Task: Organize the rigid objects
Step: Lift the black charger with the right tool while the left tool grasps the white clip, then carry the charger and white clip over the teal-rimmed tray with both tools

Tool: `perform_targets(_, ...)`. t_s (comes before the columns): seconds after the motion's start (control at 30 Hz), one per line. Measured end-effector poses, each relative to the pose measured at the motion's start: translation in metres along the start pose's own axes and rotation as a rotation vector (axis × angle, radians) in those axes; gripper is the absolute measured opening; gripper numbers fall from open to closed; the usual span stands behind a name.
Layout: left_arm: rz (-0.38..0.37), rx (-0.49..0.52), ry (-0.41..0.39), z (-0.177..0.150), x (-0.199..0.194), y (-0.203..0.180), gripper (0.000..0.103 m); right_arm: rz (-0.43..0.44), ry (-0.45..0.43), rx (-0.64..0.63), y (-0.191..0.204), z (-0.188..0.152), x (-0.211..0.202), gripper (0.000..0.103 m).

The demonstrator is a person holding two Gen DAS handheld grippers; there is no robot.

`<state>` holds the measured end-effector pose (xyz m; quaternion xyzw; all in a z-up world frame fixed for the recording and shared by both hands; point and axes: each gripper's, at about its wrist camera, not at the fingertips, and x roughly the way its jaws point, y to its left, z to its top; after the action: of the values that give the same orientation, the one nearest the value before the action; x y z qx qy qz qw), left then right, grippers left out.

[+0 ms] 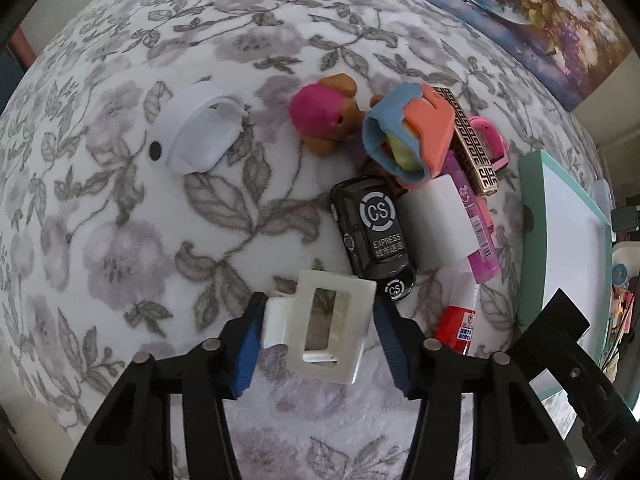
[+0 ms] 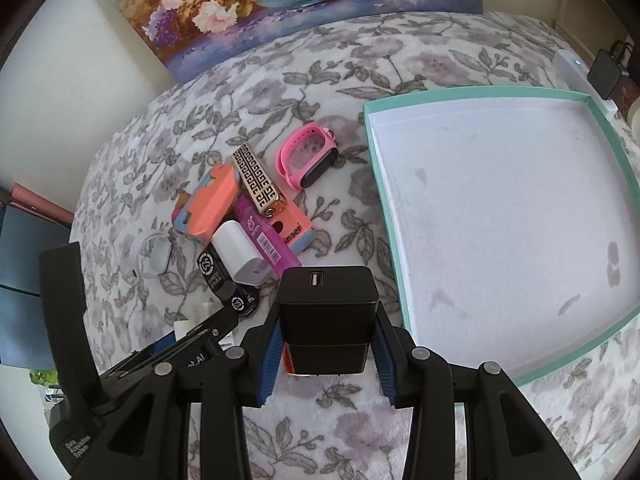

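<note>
Blk charger [image 2: 327, 312] in right gripper [image 2: 326, 344], clip [image 1: 328, 328] in left gripper [image 1: 316, 336]

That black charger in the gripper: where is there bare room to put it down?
The teal-rimmed tray holds nothing, only faint stains on its white floor. The floral cloth is bare left of the toy car and between the pink watch and the tray. The pile around the toy car is crowded.

At the heap's six o'clock, the red-and-white glue tube [image 1: 460, 316] runs under the purple stick [image 1: 478, 220]; its label is perhaps too small to read.
</note>
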<state>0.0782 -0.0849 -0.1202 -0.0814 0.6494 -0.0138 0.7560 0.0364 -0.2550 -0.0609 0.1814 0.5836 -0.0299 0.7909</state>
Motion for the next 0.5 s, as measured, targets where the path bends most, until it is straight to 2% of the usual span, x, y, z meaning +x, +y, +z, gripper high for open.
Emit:
perform_targets(0.2,-0.009,-0.005,-0.018,0.001,0.002,-0.009,0.050,0.010,-0.002,0.005,0.000,0.001,-0.001,0.043)
perform_targets(0.5,-0.031,-0.024,-0.127,0.004,-0.038,-0.014,0.050,0.034,-0.025,0.008,-0.001,0.002,-0.011,0.043)
